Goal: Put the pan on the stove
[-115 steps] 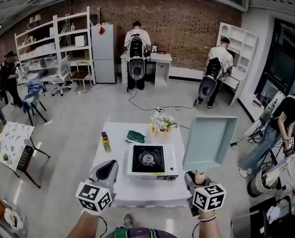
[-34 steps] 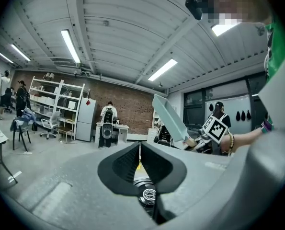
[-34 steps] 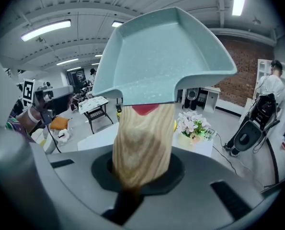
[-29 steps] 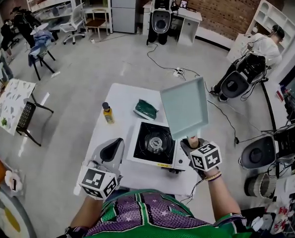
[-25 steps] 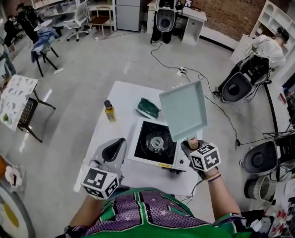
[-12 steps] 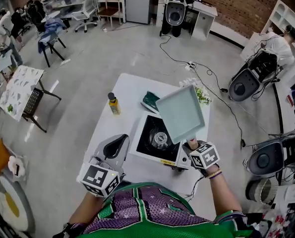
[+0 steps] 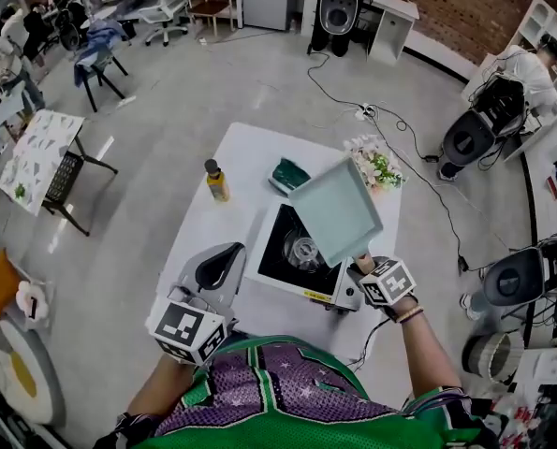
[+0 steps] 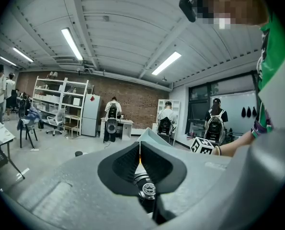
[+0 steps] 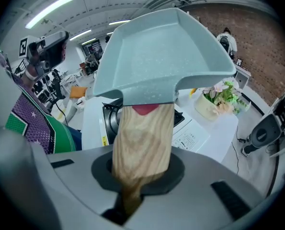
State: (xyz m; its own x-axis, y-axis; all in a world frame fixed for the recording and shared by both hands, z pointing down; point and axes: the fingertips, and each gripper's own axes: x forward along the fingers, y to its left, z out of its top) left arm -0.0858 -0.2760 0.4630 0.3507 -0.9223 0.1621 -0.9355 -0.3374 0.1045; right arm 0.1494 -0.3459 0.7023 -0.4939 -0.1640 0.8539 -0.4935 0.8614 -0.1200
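Stove [image 7: 276,251] half blocked: tilted pan [image 7: 335,210] hangs over its far-right part, near-left part open. Bare table [image 7: 211,234] strip left of stove, free from near edge. 3 obstacles on far side: bottle [image 7: 217,181] far left, green cloth [image 7: 288,175] just beyond stove, flowers [image 7: 376,166] far right. Left gripper [image 7: 229,253] over near-left edge.

pan [image 9: 166,56]: matt, speckled pale green | handle [image 9: 143,143]: grained wood | stove [image 7: 295,255]: glossy black top

Pale-green square pan [image 7: 334,209] aloft over the stove [image 7: 283,255] — right gripper [image 7: 365,267] at its handle
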